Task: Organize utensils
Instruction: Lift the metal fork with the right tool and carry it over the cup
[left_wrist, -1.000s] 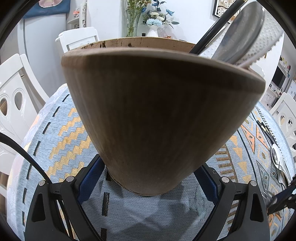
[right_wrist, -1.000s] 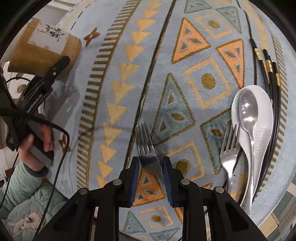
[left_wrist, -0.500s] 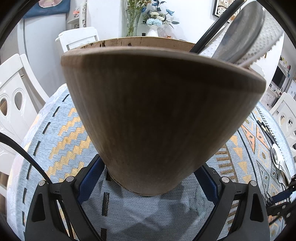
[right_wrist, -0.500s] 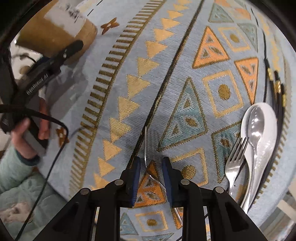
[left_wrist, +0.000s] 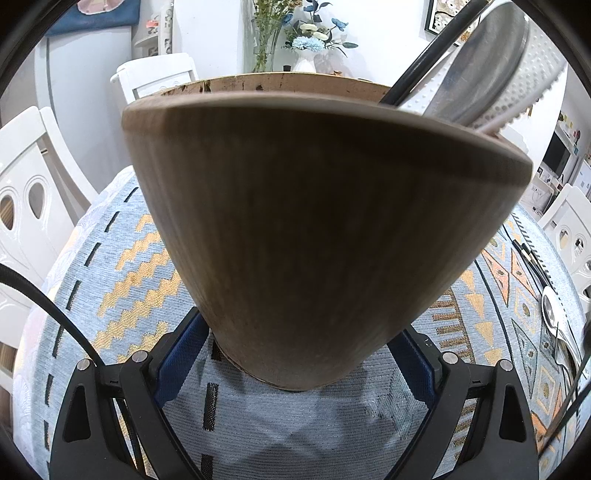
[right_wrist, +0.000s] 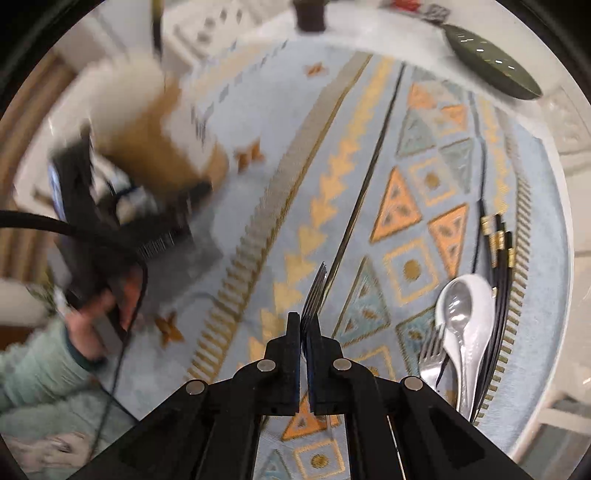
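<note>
My right gripper (right_wrist: 305, 334) jaws just closed on fork (right_wrist: 314, 295), lifting it; left gripper (left_wrist: 295, 354) jaws clamp wooden holder (left_wrist: 325, 229), steadying it for drop-in.

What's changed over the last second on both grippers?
The right gripper has just closed on the fork and lifted it off the tablecloth, tines now pointing forward. The left gripper stays around the wooden holder; the spoons, second fork and chopsticks lie unmoved.
</note>
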